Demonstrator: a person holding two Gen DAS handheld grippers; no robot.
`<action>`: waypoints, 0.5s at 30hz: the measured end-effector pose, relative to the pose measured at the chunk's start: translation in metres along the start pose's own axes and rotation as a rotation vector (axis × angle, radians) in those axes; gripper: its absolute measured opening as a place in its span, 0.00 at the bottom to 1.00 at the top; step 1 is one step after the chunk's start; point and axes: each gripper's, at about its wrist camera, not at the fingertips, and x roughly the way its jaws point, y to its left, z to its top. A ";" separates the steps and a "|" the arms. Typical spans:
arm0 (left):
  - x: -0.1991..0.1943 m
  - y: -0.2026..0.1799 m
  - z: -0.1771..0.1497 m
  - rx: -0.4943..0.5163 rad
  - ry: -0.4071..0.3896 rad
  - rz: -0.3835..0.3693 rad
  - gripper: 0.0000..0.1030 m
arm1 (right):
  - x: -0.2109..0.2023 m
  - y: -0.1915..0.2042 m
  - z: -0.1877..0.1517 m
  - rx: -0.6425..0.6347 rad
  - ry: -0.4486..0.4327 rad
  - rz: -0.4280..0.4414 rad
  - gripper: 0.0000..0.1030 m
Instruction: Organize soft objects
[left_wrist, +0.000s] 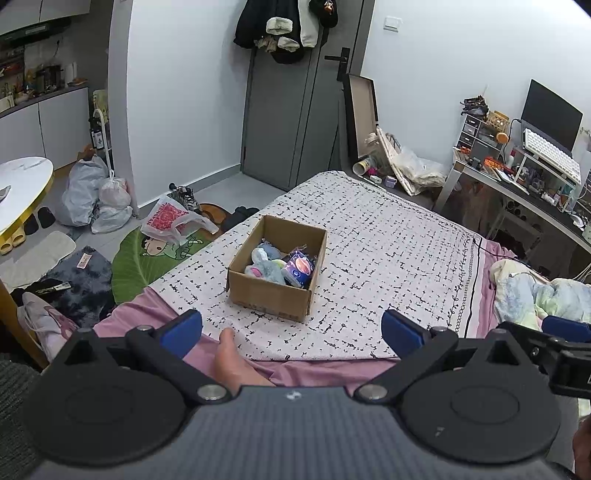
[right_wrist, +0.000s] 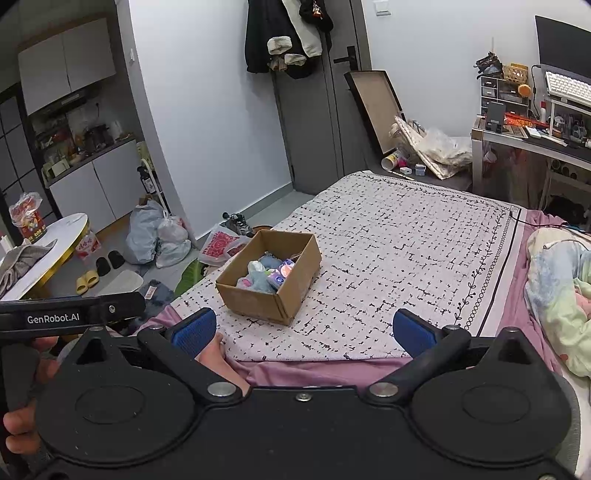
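An open cardboard box (left_wrist: 273, 295) stands on the patterned bed cover; it also shows in the right wrist view (right_wrist: 258, 302). Inside lie a blue plush toy (left_wrist: 267, 271), other soft pieces and a purple packet (left_wrist: 299, 267). My left gripper (left_wrist: 291, 330) is open and empty, held back from the box over the near bed edge. My right gripper (right_wrist: 303, 332) is open and empty too, also short of the box. The right gripper's side shows at the right edge of the left wrist view (left_wrist: 554, 343).
A crumpled pastel quilt (right_wrist: 557, 295) lies on the bed's right side. A bare foot (left_wrist: 229, 354) rests on the pink sheet near my left fingers. Bags (left_wrist: 92, 195), slippers and mats cover the floor at left. A cluttered desk (left_wrist: 524, 177) stands at right.
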 end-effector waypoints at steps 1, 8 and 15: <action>0.000 0.000 0.000 -0.002 0.001 -0.001 0.99 | 0.000 0.000 0.000 0.000 0.000 0.001 1.00; 0.001 0.006 0.000 -0.013 0.007 0.008 0.99 | 0.001 0.003 -0.001 -0.010 0.004 0.004 1.00; 0.001 0.010 -0.002 -0.009 0.014 0.004 0.99 | 0.003 0.001 -0.002 -0.003 0.011 0.005 1.00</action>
